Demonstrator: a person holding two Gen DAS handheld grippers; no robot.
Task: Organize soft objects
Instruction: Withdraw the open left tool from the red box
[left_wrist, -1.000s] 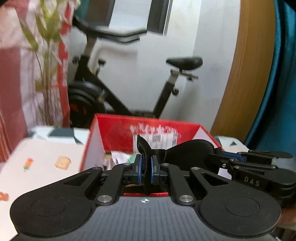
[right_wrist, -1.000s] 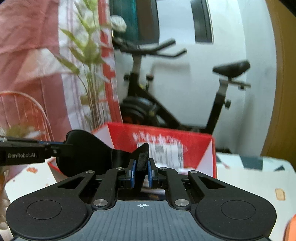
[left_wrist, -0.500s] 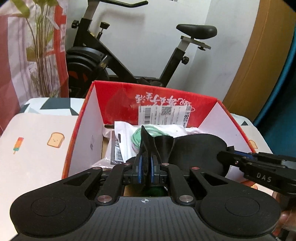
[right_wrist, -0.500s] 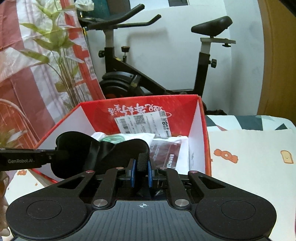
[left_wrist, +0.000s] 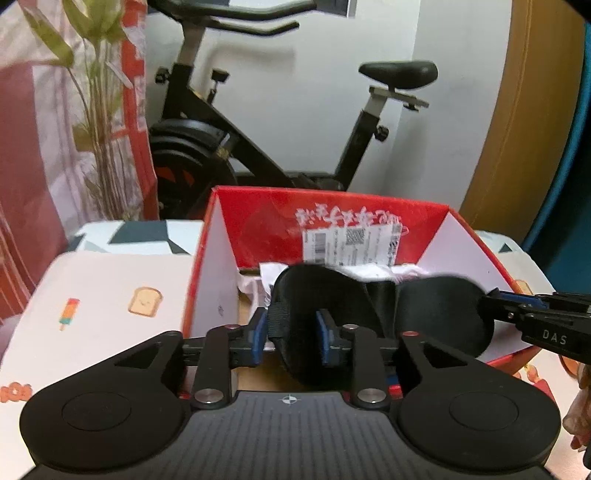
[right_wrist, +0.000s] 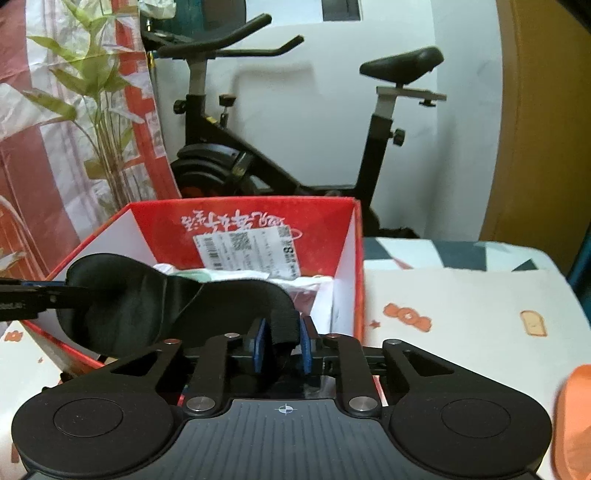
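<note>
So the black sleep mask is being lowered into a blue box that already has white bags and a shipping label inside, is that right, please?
Not quite: the box is red, not blue, as the right wrist view shows. The rest holds: the black sleep mask hangs over it between both grippers, whose jaws are opening, and white bags and a shipping label are inside.

You've got a soft matt black fabric eye mask (left_wrist: 436, 310) over a glossy red-and-white cardboard box (left_wrist: 218, 266) with a paper label (left_wrist: 351, 243), on a smooth printed white tablecloth (right_wrist: 465, 302)
</note>
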